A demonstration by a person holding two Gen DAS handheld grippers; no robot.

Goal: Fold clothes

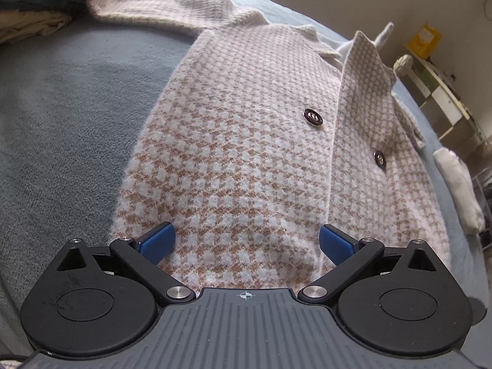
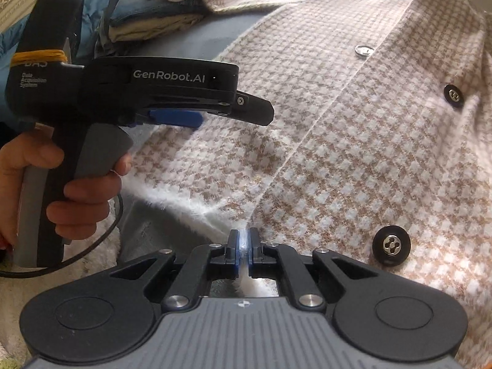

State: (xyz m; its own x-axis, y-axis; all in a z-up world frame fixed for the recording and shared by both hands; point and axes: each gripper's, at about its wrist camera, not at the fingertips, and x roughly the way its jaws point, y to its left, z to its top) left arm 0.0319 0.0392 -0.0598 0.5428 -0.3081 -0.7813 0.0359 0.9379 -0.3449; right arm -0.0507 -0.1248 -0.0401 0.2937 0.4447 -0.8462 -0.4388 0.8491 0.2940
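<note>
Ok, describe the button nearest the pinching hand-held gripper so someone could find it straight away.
A pink-and-tan houndstooth cardigan lies spread on the grey-blue blanket. Follow its button row down towards the hem. The nearest button is the lowest one visible, just right of the right hand-held gripper pinching the hem, and it looks the biggest.

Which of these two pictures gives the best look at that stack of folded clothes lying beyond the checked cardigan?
The right wrist view: the stack of folded clothes shows its separate layers, denim over beige, at the top left. The left wrist view catches only the stack's edge in its top-left corner, cut off by the frame and partly hidden by the pink-and-tan checked knitted cardigan.
</note>
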